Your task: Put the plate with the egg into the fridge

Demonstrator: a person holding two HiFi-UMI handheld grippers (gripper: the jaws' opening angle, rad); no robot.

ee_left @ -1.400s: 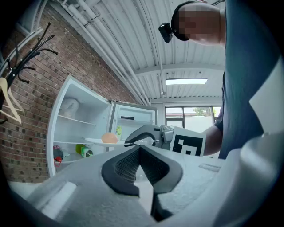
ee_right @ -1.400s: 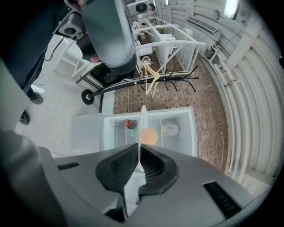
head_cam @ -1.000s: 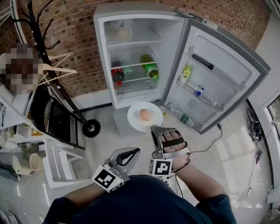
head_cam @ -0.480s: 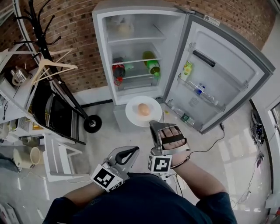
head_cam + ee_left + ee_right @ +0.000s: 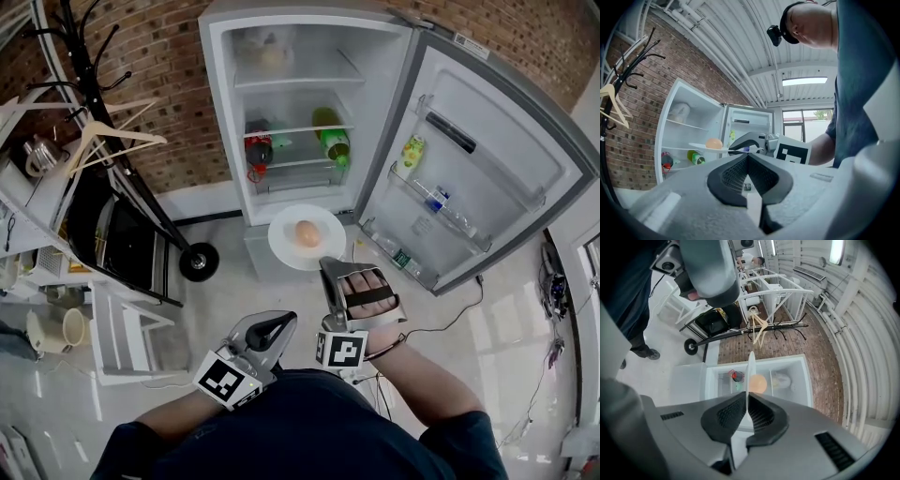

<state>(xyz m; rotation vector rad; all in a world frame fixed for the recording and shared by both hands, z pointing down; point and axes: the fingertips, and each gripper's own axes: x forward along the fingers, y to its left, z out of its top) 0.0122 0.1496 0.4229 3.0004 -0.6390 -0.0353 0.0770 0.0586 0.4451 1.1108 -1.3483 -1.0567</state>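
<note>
Right tongs [image 5: 327, 268] clamped on the near rim of the white plate [image 5: 289, 247]; in the right gripper view the rim sits edge-on between the closed jaws [image 5: 747, 398]. The egg [image 5: 307, 233] lies about mid-plate, and the plate is level. The plate is held in the air over the floor [image 5: 234, 281], just in front of the open fridge [image 5: 221, 112] and low against it, not inside it yet. The fridge door [image 5: 487, 169] is swung wide to the right, with small bottles in its racks. Inside the fridge a green bottle [image 5: 331, 143] lies on the middle shelf [image 5: 291, 131], with a red-capped item to its left; the top shelf holds something pale, too blurry to tell. Left tongs [image 5: 281, 323] are closed on nothing, jaws pressed together [image 5: 747, 157], held low near the person's body and well back from the plate. From the left gripper view the plate [image 5: 699, 146] and egg [image 5: 714, 143] show side-on against the fridge. A coat rack [image 5: 80, 75] with a wooden hanger [image 5: 108, 141] stands left of the fridge by the brick wall.
</note>
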